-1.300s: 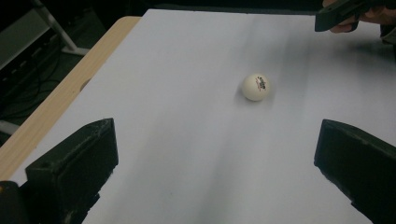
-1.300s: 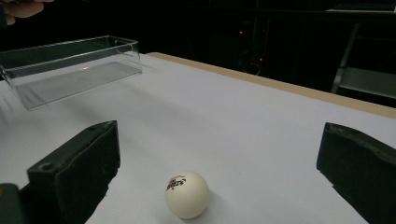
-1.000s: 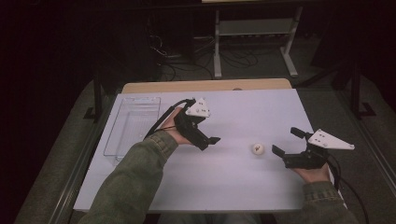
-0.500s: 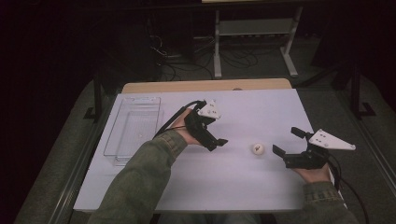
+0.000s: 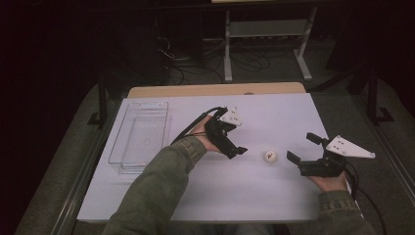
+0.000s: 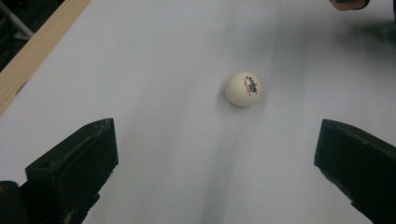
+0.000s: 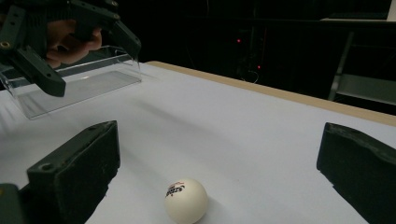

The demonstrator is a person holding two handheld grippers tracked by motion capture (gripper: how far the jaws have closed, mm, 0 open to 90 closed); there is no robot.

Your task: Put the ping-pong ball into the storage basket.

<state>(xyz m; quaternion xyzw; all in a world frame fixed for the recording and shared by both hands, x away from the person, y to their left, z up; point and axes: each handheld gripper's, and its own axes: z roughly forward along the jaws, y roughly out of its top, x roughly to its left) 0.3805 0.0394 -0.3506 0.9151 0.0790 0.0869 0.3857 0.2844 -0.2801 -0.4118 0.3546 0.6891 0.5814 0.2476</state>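
Leftmost, clear tray [image 5: 142, 139] on counter [image 5: 274, 112]. Next, left hand-held gripper [image 5: 234, 150], jaws spread, nothing held. Then white ball [image 5: 269, 156] between both tools, print too small to read. Rightmost, right hand-held gripper [image 5: 304, 149], released, empty.

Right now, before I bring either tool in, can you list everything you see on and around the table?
ball: one, white with a small printed logo, on the table between the two tools, touching neither
clear tray: one, transparent plastic, empty, at the table's left side
table: one, white top with a wooden far edge
metal stand: one, pale grey, on the floor beyond the table
cables: several, dark, on the floor behind the table
left tool: one, black, jaws open, pointing at the ball
right tool: one, black, jaws open, to the ball's right
sleeves: two, olive green, coming in from the near edge
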